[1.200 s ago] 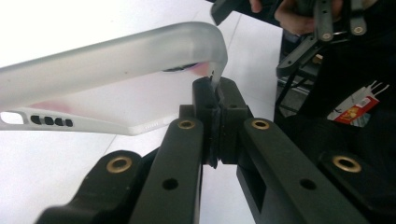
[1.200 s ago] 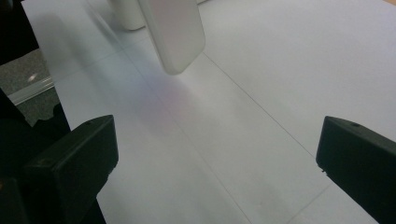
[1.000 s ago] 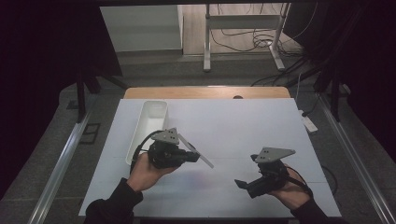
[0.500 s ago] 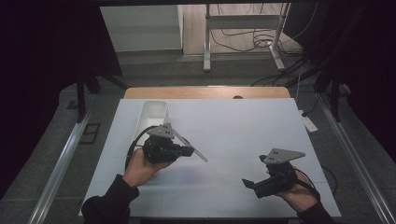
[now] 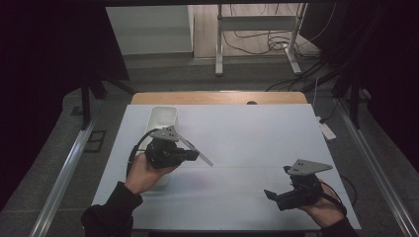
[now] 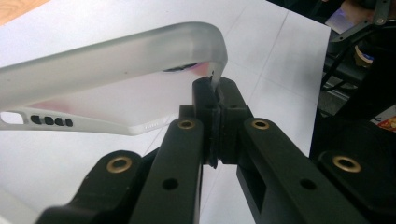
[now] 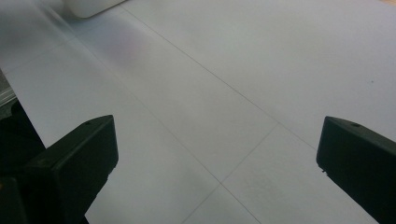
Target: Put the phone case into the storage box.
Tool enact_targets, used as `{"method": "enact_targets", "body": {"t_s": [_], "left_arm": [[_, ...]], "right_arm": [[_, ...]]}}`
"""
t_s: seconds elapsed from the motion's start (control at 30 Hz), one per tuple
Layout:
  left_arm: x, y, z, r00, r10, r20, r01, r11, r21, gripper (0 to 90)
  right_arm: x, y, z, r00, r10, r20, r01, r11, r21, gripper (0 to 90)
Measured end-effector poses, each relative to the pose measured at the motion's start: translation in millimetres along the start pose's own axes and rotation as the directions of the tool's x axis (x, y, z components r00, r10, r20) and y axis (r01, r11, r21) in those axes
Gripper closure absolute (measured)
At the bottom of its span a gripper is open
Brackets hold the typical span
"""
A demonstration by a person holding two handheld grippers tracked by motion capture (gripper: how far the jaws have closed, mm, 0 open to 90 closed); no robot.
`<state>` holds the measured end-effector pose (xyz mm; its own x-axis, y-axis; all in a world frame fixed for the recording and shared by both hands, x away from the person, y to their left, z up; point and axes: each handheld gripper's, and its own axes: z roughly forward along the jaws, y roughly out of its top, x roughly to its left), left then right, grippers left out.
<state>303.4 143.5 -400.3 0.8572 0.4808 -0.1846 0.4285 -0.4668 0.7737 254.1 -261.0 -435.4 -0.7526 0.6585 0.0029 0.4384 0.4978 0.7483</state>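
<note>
Translucent phone case (image 6: 112, 70), bearing no readable writing, sits pinched in left hand-held gripper (image 6: 215, 91); right hand-held gripper (image 7: 217, 154) gapes empty.

Frosted translucent phone case (image 6: 112, 70), tilted above the table, one corner pinched between fingers (image 6: 205, 100)

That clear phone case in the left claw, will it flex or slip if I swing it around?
The phone case looks thin and frosted, so probably light and a little bendy. The left claw pinches only one corner edge, so it may pivot or slip. It juts out level without sagging, so it seems fairly stiff.
</note>
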Motion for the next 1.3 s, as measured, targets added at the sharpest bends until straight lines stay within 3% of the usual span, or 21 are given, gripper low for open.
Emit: {"method": "enact_targets", "body": {"t_s": [0.7, 1.3], "left_arm": [[18.4, 0.4, -19.7, 0.9967, -0.031, -0.075, 0.032, 0.9995, 0.010, 88.2], [32.4, 2.2, -36.1, 0.9878, -0.067, -0.140, 0.071, 0.9973, 0.020, 88.2]], "right_arm": [[-13.1, -21.2, -13.8, 0.9964, 0.055, 0.064, -0.056, 0.998, 0.011, 0.0], [-23.1, -39.0, -24.1, 0.9859, 0.106, 0.129, -0.110, 0.994, 0.023, 0.0]]}}
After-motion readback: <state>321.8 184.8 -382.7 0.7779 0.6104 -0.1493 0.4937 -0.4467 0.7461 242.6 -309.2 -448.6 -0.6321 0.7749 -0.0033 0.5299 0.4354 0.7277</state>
